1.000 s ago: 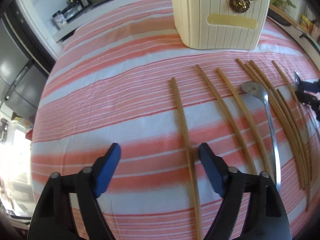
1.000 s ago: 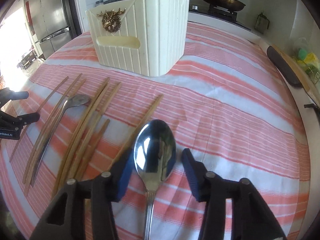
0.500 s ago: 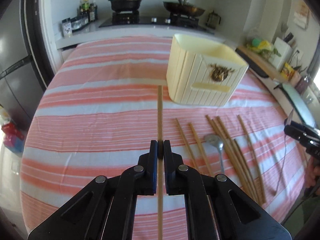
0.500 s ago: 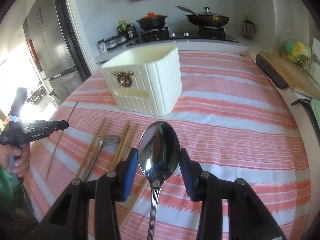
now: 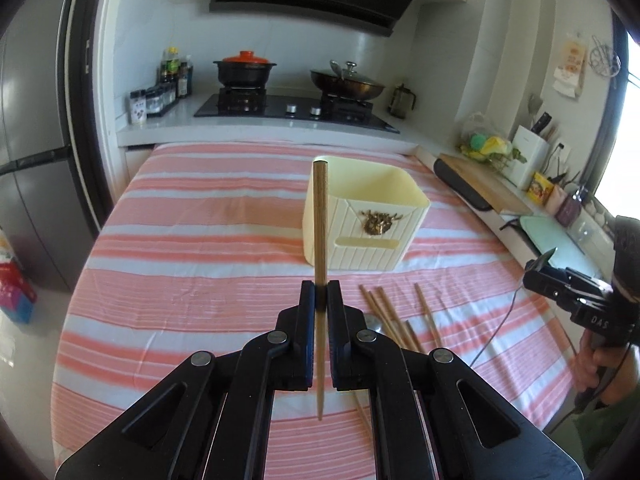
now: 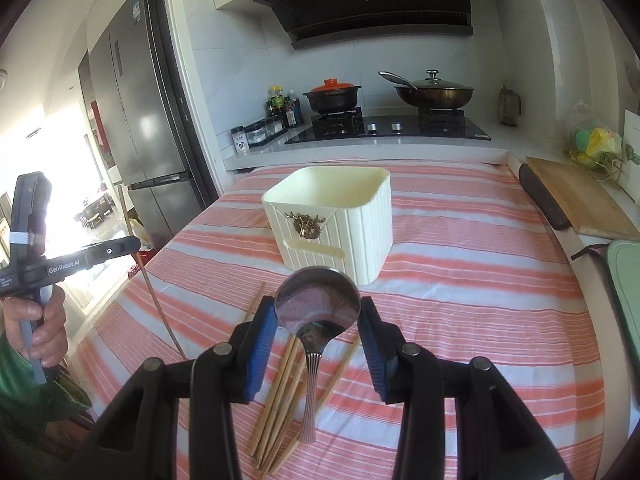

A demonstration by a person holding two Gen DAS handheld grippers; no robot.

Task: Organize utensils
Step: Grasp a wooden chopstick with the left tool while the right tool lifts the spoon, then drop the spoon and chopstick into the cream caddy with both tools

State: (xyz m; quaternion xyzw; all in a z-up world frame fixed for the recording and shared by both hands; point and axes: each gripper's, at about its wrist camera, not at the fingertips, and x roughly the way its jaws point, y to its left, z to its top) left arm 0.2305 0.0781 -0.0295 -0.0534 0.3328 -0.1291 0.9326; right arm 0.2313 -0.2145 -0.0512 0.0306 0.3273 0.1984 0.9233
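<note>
1. Across the whole view, the surface (image 5: 168,248) wears a pink-and-white striped cloth.
2. Far centre: cream utensil holder (image 6: 332,220), upright.
3. Left tongs (image 5: 320,300), pressed together, pinching one wooden chopstick (image 5: 320,220) clear of the cloth.
4. Right tongs (image 6: 318,320), pinching a metal spoon (image 6: 318,304) by its bowl.
5. Near centre: loose chopsticks (image 6: 280,392) lying on the cloth.
</note>
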